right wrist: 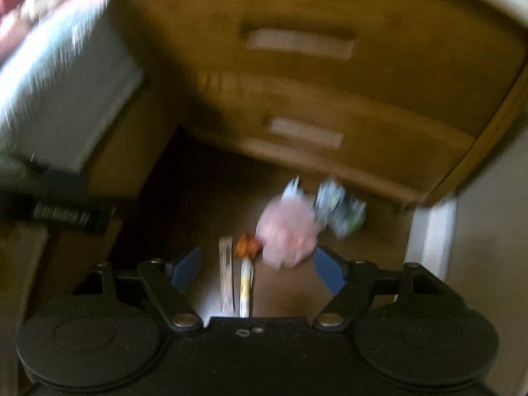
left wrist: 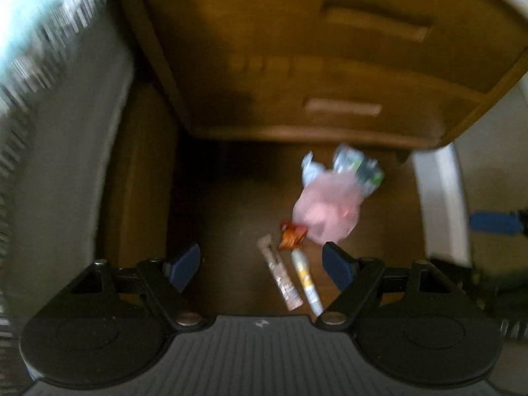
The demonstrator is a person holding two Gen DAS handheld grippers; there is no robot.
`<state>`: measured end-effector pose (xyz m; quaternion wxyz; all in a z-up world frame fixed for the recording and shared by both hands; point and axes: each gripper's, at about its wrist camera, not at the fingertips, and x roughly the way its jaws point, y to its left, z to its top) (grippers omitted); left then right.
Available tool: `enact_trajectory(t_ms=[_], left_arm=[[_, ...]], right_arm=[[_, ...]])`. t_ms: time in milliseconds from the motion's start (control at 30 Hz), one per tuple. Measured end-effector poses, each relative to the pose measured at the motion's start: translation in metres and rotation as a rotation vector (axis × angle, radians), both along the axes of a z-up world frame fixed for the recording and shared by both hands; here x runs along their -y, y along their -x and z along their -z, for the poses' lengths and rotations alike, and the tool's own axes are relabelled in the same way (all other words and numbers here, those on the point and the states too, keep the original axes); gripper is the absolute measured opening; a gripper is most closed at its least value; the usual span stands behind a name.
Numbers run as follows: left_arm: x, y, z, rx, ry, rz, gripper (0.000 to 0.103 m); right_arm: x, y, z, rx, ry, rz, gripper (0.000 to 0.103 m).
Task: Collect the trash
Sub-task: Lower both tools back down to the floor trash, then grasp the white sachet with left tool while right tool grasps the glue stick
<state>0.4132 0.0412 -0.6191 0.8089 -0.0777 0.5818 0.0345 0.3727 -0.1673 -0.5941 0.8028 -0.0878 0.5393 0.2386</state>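
Note:
Trash lies on the brown floor in front of a wooden drawer unit. In the left wrist view I see a pink plastic bag (left wrist: 326, 213), a crumpled silver and green wrapper (left wrist: 358, 166), an orange wrapper (left wrist: 292, 234), a tan stick packet (left wrist: 280, 277) and a white and yellow tube (left wrist: 307, 282). My left gripper (left wrist: 262, 265) is open above them, holding nothing. The right wrist view, blurred, shows the pink bag (right wrist: 285, 231), the silver wrapper (right wrist: 340, 209), the orange wrapper (right wrist: 247, 246), the tan packet (right wrist: 227, 274) and the tube (right wrist: 246, 285). My right gripper (right wrist: 257, 269) is open and empty.
The wooden drawer unit (left wrist: 313, 66) with two handles stands just behind the trash; it also shows in the right wrist view (right wrist: 313, 82). A bed with pale bedding (left wrist: 56, 115) is at the left. A white post (left wrist: 442, 204) stands at the right.

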Motion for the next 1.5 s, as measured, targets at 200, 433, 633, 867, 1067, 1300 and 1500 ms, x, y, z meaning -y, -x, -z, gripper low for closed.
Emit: enact_trajectory(t_ms=[200, 433, 633, 867, 1067, 1300, 1500], left_arm=[[0.014, -0.009, 0.088, -0.076, -0.026, 0.011, 0.081], [0.033, -0.018, 0.179, -0.16, -0.02, 0.026, 0.081], [0.031, -0.029, 0.227, -0.197, -0.023, 0.009, 0.081], [0.033, -0.035, 0.268, -0.237, 0.016, -0.009, 0.081], [0.035, -0.037, 0.29, -0.264, 0.036, -0.044, 0.081], [0.035, -0.037, 0.306, -0.276, 0.039, -0.051, 0.079], [0.029, -0.036, 0.318, -0.297, 0.059, -0.098, 0.069]], right_arm=[[-0.008, 0.025, 0.089, -0.08, 0.044, -0.032, 0.075], [-0.017, 0.025, 0.171, -0.121, 0.072, -0.034, 0.073], [-0.026, 0.025, 0.22, -0.141, 0.089, -0.036, 0.072], [-0.036, 0.029, 0.26, -0.169, 0.11, -0.049, 0.071], [-0.041, 0.025, 0.282, -0.178, 0.14, -0.037, 0.041], [-0.05, 0.024, 0.299, -0.186, 0.158, -0.05, 0.03], [-0.067, 0.022, 0.308, -0.191, 0.197, -0.043, 0.018]])
